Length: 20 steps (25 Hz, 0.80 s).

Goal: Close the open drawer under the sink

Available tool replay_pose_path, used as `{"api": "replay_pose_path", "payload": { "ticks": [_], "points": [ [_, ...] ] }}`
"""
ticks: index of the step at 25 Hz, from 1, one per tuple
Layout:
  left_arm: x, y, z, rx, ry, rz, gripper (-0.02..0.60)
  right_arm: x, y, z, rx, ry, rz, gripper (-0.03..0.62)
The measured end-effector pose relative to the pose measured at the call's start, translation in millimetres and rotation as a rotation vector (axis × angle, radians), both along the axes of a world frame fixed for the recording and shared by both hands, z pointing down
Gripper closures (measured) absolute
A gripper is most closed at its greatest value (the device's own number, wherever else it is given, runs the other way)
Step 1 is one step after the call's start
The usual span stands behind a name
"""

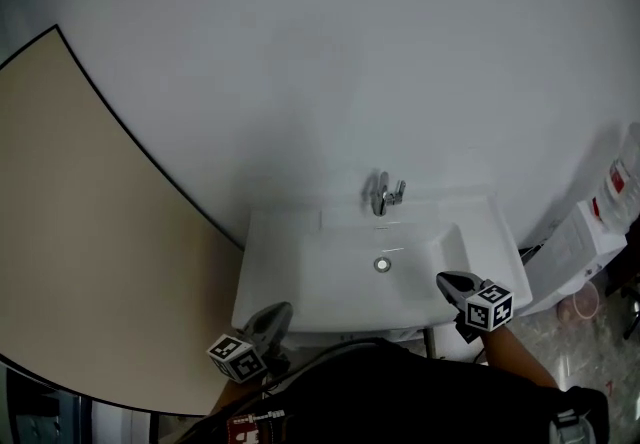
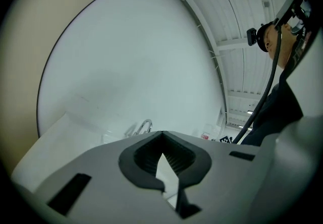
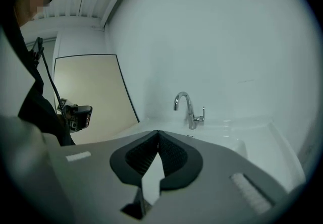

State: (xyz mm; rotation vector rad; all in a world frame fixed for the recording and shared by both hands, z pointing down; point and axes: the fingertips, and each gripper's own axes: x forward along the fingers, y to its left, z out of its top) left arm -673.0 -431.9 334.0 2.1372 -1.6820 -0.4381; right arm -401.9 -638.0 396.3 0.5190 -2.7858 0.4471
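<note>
A white sink [image 1: 300, 262] with a chrome faucet [image 1: 384, 194] is fixed to a pale wall. No drawer shows in any view; the space under the basin is hidden by the sink and by my dark-clothed body. My left gripper [image 1: 276, 312] hovers at the sink's front left corner, its jaws together and empty. My right gripper [image 1: 446, 281] is over the front right rim, also shut with nothing held. In the left gripper view the closed tips [image 2: 161, 132] point toward the faucet [image 2: 145, 126]. In the right gripper view the closed tips [image 3: 158, 131] face the faucet [image 3: 187, 109].
A beige panel with a dark edge [image 1: 80, 232] stands to the left of the sink. To the right, a white unit with a red label [image 1: 590, 232] sits on a speckled floor [image 1: 560, 332]. A cable hangs beside my body.
</note>
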Motion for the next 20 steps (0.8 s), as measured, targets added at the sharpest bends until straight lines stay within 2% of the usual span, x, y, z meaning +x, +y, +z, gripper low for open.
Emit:
{"api": "replay_pose_path", "payload": {
  "ticks": [5, 9, 12, 16, 18, 20],
  "points": [
    [12, -32, 7, -0.039, -0.04, -0.045, 0.583, -7, -51, 3, -0.009, -0.02, -0.046, 0.592],
    [5, -42, 10, -0.064, -0.04, -0.081, 0.583, -16, -67, 13, -0.033, -0.022, -0.067, 0.592],
    [-10, -54, 14, -0.057, -0.031, -0.079, 0.582, -25, -75, 18, -0.042, -0.022, -0.057, 0.592],
    [-36, -75, 12, -0.02, -0.012, -0.035, 0.583, -46, -87, 15, -0.032, -0.015, -0.009, 0.592],
    [-54, -86, 3, 0.009, 0.013, -0.007, 0.583, -60, -91, 5, -0.019, -0.013, 0.018, 0.592],
    [-79, -91, 1, 0.022, 0.009, 0.01, 0.583, -80, -88, -2, -0.007, -0.015, 0.037, 0.592]
  ]
}}
